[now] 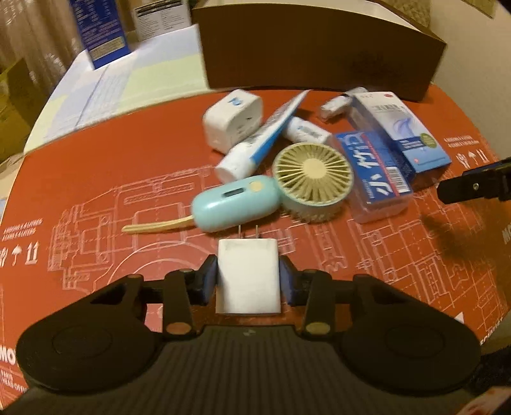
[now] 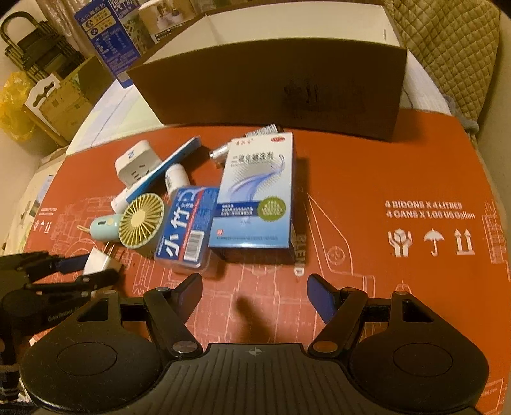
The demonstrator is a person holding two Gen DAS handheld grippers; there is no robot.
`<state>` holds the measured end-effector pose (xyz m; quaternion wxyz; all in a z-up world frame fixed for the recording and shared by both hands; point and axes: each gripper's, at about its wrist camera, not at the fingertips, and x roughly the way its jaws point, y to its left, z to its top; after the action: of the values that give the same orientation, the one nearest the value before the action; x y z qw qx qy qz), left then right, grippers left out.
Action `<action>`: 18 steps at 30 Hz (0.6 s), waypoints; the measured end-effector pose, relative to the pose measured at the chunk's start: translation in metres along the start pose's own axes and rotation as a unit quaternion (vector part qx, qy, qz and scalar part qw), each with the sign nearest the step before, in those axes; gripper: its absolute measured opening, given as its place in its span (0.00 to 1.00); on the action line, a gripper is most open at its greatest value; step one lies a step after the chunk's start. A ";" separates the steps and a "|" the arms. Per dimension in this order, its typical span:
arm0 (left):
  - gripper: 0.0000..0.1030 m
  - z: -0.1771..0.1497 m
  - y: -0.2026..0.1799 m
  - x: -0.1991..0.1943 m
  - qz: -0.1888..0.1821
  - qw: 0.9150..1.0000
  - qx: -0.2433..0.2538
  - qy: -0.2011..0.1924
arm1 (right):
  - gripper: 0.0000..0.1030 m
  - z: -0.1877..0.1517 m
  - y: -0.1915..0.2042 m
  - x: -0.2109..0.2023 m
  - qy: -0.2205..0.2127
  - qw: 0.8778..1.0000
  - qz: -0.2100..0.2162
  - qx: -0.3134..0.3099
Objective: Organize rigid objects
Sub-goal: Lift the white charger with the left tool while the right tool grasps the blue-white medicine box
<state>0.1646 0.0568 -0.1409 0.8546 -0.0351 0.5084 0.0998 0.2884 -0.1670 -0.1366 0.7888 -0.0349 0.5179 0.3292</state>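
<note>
A white plug charger (image 1: 248,277) lies on the red printed cardboard sheet (image 1: 95,198), prongs pointing away. My left gripper (image 1: 248,268) is shut on it, a blue pad pressing each side; the right wrist view shows that gripper (image 2: 92,268) and charger (image 2: 97,263) at lower left. Beyond sits a pile: a teal hand fan (image 1: 311,180), a toothpaste tube (image 1: 265,134), a white socket cube (image 1: 231,118), a small white bottle (image 1: 306,131), a blue plastic case (image 1: 377,172) and a blue-white medicine box (image 1: 402,127). My right gripper (image 2: 255,287) stands open over bare sheet, just short of the medicine box (image 2: 255,198).
A large brown cardboard box (image 2: 271,89) stands behind the pile at the sheet's far edge. Blue cartons (image 1: 99,28) stand at the back left. The right half of the red sheet (image 2: 399,166) shows only printing. A quilted cushion (image 2: 447,41) sits at the far right.
</note>
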 end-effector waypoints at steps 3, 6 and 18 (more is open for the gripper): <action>0.35 -0.003 0.010 -0.003 0.015 1.000 -0.016 0.003 | 0.67 0.007 0.002 0.005 -0.004 1.000 -0.021 -0.006; 0.35 -0.007 0.021 -0.006 0.030 0.999 -0.033 0.005 | 0.67 0.012 0.003 0.007 -0.007 1.000 -0.020 -0.012; 0.35 -0.014 0.055 -0.010 0.061 0.994 -0.096 0.005 | 0.68 0.029 0.013 0.029 -0.006 0.999 -0.032 -0.034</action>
<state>0.1366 0.1071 -0.1360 0.8370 -0.0861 0.5021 0.1999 0.3109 -0.1314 -0.1436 0.8006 -0.0764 0.4999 0.3212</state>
